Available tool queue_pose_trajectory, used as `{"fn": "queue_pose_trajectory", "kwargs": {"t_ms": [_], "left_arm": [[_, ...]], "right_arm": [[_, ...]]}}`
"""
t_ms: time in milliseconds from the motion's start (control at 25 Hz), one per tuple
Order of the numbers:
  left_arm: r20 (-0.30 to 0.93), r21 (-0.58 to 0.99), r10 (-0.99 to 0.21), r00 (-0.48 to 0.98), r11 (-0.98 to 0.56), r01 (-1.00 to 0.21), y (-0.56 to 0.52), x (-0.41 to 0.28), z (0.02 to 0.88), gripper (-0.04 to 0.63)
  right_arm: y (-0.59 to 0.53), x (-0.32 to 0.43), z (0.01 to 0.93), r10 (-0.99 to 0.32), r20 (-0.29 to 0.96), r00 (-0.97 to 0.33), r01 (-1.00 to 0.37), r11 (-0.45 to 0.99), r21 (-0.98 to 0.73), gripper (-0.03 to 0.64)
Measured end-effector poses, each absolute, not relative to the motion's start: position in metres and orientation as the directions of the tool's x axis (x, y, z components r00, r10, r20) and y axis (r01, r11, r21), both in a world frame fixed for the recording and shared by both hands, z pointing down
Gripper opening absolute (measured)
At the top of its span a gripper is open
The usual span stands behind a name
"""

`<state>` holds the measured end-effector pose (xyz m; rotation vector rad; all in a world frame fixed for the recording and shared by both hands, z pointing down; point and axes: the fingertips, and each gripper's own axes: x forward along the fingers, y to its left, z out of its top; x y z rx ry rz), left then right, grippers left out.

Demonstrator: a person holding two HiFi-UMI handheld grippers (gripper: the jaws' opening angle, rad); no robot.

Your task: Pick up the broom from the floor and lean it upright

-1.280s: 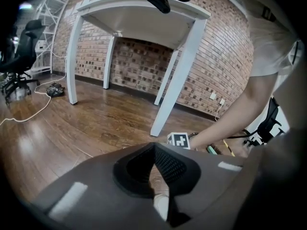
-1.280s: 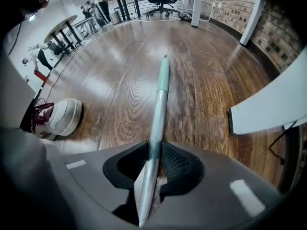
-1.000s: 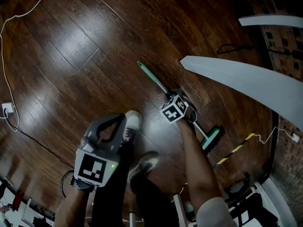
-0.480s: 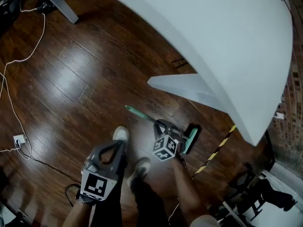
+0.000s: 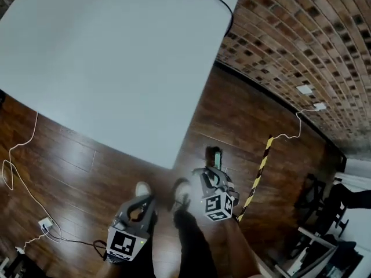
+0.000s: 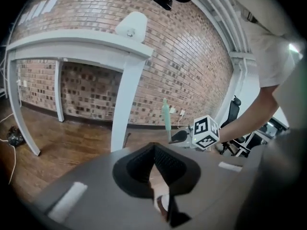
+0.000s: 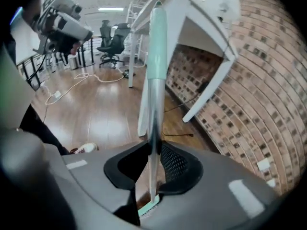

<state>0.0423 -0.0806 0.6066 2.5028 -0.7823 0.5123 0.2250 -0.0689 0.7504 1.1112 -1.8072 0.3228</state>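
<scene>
The broom [image 7: 154, 80] has a thin silver handle with a pale green grip at its end. It stands nearly upright in my right gripper [image 7: 154, 145], which is shut on the handle just above the green broom head [image 7: 146, 209]. Its jaws have just eased a little, with the handle still between the pads. In the head view my right gripper [image 5: 210, 177] holds the broom [image 5: 217, 155] beside the white table's corner. The left gripper view shows the green grip [image 6: 165, 116] rising above it. My left gripper [image 5: 145, 201] is shut on nothing, left of my shoes [image 5: 142, 189].
A large white table [image 5: 116, 57] fills the upper left, and its leg [image 6: 125, 104] stands close ahead. A brick wall [image 5: 290, 51] runs behind. Yellow-black tape [image 5: 258, 175] lies on the wood floor. A white cable and socket [image 5: 43, 223] lie left. Office chairs [image 5: 316, 201] stand right.
Both grippers have risen. The broom went from lying on the floor to held nearly upright by the table's corner. The head view swung up to the table and brick wall.
</scene>
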Motion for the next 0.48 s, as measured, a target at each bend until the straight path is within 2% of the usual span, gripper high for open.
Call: {"fn": "queue_pose_trajectory", "kwargs": {"t_ms": [240, 480], "left_arm": [[0.475, 0.338, -0.45, 0.756, -0.7, -0.629, -0.098, 0.089, 0.582, 0.0], [0.505, 0.337, -0.483, 0.715, -0.653, -0.679, -0.116, 0.117, 0.572, 0.0]], "right_arm": [[-0.123, 0.278, 0.718, -0.627, 0.774, -0.095, -0.907, 0.375, 0.193, 0.094], [-0.208, 0.275, 0.705, -0.654, 0.728, -0.206, -0.917, 0.389, 0.09, 0.092]]}}
